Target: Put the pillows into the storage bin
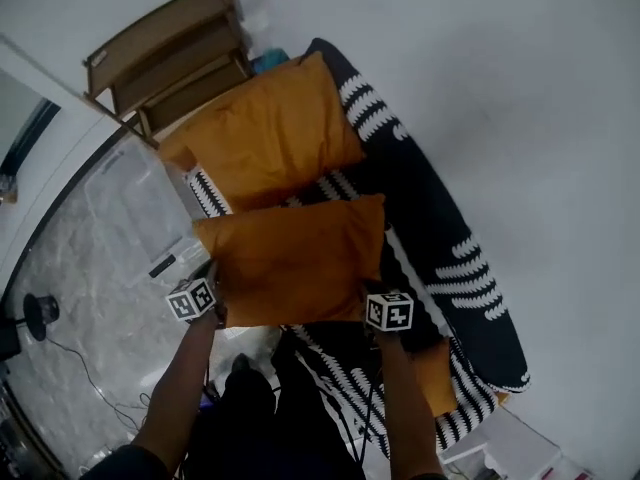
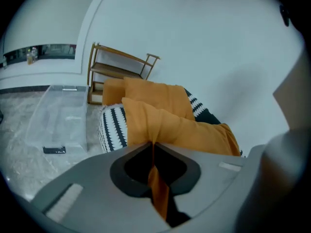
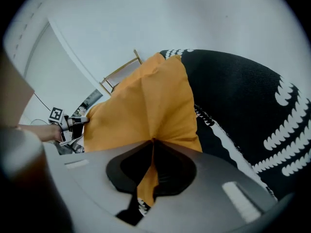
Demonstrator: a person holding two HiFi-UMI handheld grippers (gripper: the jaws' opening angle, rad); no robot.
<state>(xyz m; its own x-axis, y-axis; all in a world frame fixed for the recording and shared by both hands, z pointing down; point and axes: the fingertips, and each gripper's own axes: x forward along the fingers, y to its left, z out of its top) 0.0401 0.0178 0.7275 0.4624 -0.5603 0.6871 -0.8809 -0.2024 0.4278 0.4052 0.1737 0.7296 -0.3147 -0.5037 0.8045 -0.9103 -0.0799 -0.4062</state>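
Head view: the left tool [image 1: 213, 286] and right tool [image 1: 370, 290] each pinch a near corner of an orange fabric pillow [image 1: 295, 258], held over the black-and-white patterned couch [image 1: 460, 258]. A second orange pillow [image 1: 270, 138] lies beyond it, and the clear plastic storage bin [image 1: 130, 203] stands on the floor to the left.

Left gripper view: the jaws are closed on a thin fold of orange cloth.

Right gripper view: the same thin pinch. One corner could slip free on the way to the bin and the pillow would drop.

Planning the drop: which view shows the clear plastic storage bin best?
Head view: the clear plastic storage bin lies nearly whole, seen from above. Left gripper view shows it sidelong; right gripper view doesn't show it.
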